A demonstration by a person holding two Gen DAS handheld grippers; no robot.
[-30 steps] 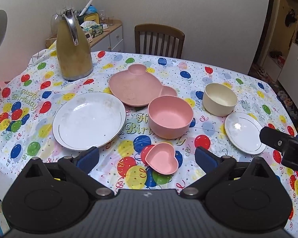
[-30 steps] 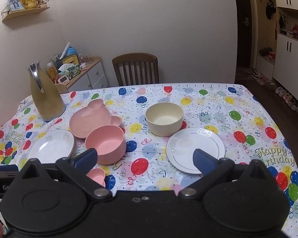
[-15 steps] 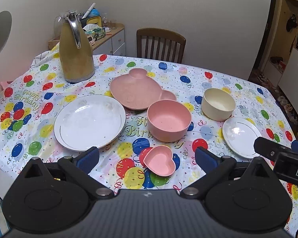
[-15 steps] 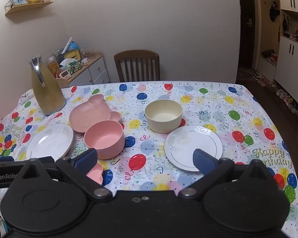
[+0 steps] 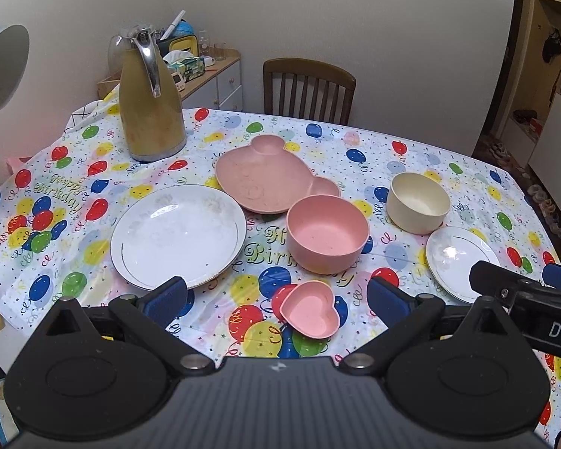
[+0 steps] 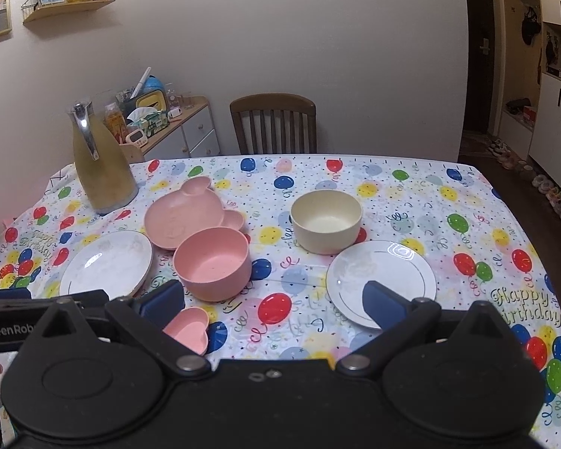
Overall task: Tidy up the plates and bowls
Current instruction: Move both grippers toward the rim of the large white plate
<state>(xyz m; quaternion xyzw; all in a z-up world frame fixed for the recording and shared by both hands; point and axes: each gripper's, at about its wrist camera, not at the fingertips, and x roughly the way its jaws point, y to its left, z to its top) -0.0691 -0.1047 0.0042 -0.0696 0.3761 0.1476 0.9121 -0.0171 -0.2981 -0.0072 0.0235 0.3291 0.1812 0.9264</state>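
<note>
On the balloon tablecloth lie a large white plate, a pink bear-shaped plate, a round pink bowl, a cream bowl, a small white plate and a small pink heart dish. My left gripper hovers open above the near edge, with the heart dish between its fingers' line of sight and untouched. My right gripper is open too, held over the near edge between the pink bowl and the small white plate. Neither holds anything.
A tall yellow thermos jug stands at the table's far left. A wooden chair is pushed in at the far side, beside a cluttered side cabinet. The right gripper's body shows at the left view's right edge.
Both grippers have drawn back and risen a little, so the dishes look slightly farther away. No dish has moved, and both grippers stay open.
</note>
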